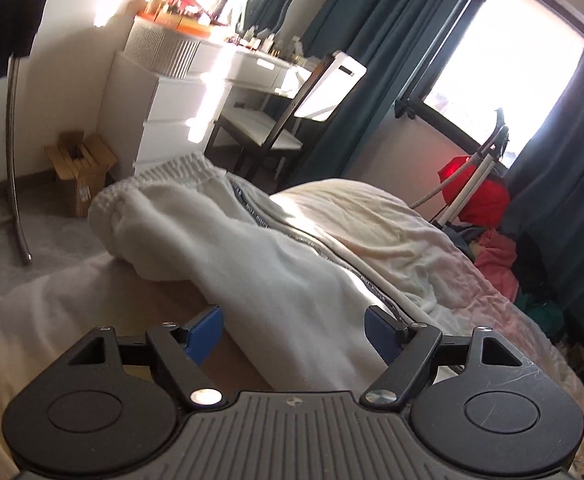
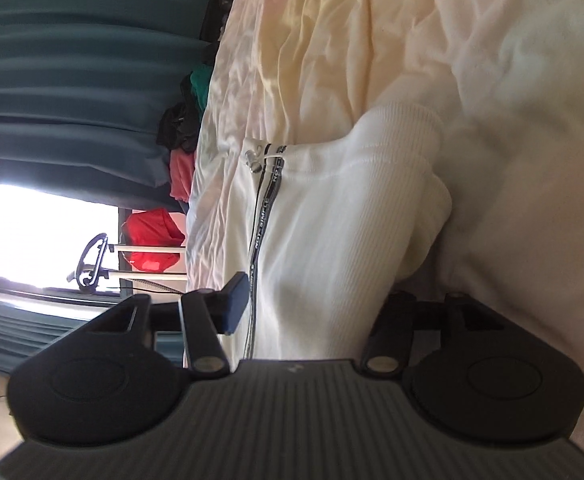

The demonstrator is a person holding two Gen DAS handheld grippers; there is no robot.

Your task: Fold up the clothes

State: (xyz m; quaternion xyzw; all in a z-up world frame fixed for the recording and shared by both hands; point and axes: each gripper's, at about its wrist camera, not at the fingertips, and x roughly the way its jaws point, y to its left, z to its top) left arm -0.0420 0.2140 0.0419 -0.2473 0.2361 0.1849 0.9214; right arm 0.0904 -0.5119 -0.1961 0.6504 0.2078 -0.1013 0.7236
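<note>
Left tongs [image 1: 294, 330] spread apart, two blue pads either side of one white sweatpants [image 1: 259, 264] leg, not clamped. Right tongs [image 2: 312, 300] likewise apart around the fabric, one pad visible, the other hidden beneath cloth. One garment stretched along the bed [image 1: 372, 208]. Beyond: one chair [image 1: 275, 128], one white dresser [image 1: 171, 120], one window [image 1: 508, 52], teal curtains [image 1: 380, 40].

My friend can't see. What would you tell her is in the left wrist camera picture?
White knitted sweatpants with a ribbed elastic waistband lie on a cream-sheeted bed, and the left tongs, blue-tipped and open, sit on either side of the fabric. Behind are a white dresser, a dark-framed chair and teal curtains by a bright window.
</note>
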